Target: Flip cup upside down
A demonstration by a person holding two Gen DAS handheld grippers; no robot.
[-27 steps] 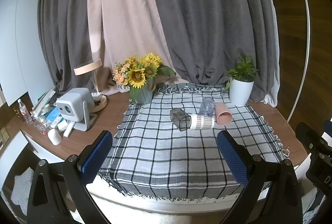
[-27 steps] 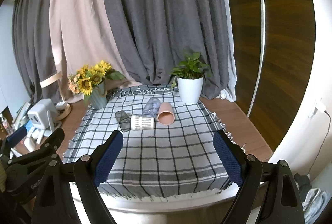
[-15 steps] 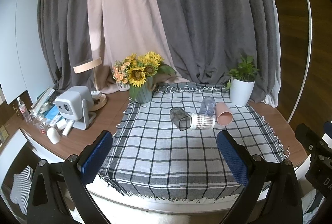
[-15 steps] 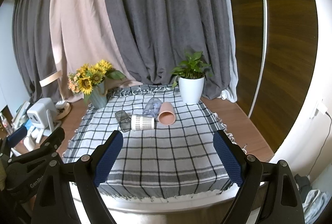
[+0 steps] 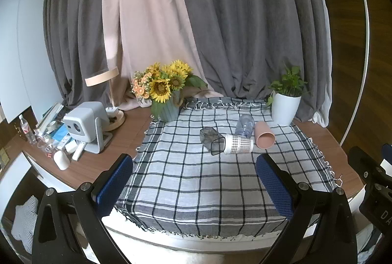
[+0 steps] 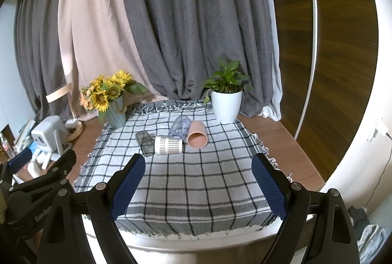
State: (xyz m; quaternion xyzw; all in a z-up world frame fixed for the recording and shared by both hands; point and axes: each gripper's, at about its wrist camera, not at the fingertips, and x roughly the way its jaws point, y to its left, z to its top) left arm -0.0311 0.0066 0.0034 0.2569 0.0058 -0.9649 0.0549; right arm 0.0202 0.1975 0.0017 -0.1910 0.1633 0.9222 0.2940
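We hold both grippers back at the near edge of the tabletop, the left gripper (image 5: 194, 180) and the right gripper (image 6: 198, 180) each with jaws spread wide and nothing between them. Four cups lie on their sides in a cluster on the checked cloth (image 6: 186, 180) toward the far edge: a dark clear cup (image 6: 145, 143), a white patterned cup (image 6: 169, 145) touching it, a clear bluish cup (image 6: 180, 126) behind, and a pink cup (image 6: 197, 134) with its mouth facing us. Which one comes first we cannot tell.

In our judgement the approach is the step in hand. The pink cup sits at the cluster's right end, with only the bluish one close against it, so we would reach it with the right gripper, pinch across its wall near the middle, lift clear before rotating, and set the rim flat on the cloth. Squeezing lightly should keep a thin wall from buckling.
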